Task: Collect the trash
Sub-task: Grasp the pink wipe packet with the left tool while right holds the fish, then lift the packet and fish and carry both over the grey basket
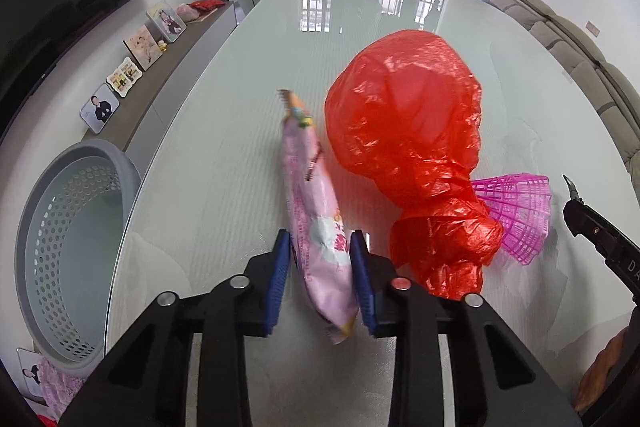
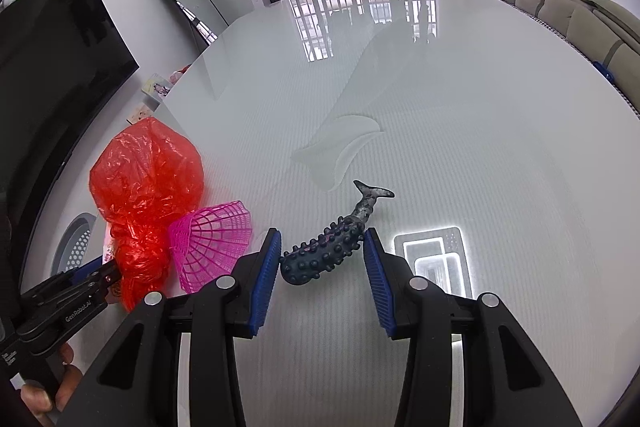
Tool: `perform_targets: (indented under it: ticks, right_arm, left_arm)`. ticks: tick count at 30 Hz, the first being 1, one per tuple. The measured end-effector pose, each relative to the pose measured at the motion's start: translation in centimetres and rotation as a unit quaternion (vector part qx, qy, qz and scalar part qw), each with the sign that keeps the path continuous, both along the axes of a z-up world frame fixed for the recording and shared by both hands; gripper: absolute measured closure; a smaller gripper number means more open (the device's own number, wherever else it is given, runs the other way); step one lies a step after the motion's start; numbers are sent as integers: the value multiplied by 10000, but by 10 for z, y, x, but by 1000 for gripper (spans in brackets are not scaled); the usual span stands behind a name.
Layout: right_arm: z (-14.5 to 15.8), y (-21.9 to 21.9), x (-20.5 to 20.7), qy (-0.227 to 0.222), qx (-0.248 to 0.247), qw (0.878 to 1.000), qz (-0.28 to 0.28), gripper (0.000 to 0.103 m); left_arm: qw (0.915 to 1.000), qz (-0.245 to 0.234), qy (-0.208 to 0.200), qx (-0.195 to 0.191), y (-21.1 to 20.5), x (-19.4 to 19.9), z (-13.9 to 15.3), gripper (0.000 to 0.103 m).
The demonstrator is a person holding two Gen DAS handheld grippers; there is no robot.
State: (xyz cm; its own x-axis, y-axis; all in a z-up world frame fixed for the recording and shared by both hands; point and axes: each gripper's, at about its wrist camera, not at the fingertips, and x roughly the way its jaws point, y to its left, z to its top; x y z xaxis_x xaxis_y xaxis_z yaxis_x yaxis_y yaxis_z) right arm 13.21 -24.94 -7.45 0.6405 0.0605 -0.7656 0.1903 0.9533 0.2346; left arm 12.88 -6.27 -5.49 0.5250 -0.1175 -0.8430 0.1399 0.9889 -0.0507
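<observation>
In the left wrist view my left gripper is shut on a pink snack wrapper, which sticks out forward over the glass table. A crumpled red plastic bag lies just to its right, with a pink plastic mesh basket behind it. In the right wrist view my right gripper is open around a dark studded whale-shaped toy lying on the table; the pads stand apart from it. The red bag and pink basket lie to its left.
A grey perforated waste basket stands on the floor left of the table edge. Framed photos line a low cabinet at the left. A grey sofa runs along the right. A clear plastic sheet lies mid-table.
</observation>
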Motion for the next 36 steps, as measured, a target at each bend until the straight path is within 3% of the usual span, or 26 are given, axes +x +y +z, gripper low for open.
perform_targets:
  ticks: [26,36]
  right_arm:
    - [4,26,-25,77,87,9999,74,62]
    - [31,65,-36,-123,3,9987,486,62]
  left_arm:
    - [9988,90,-465,-90,44,-47,34,79]
    - [9981,220,-558,-125,76,-57,40,79]
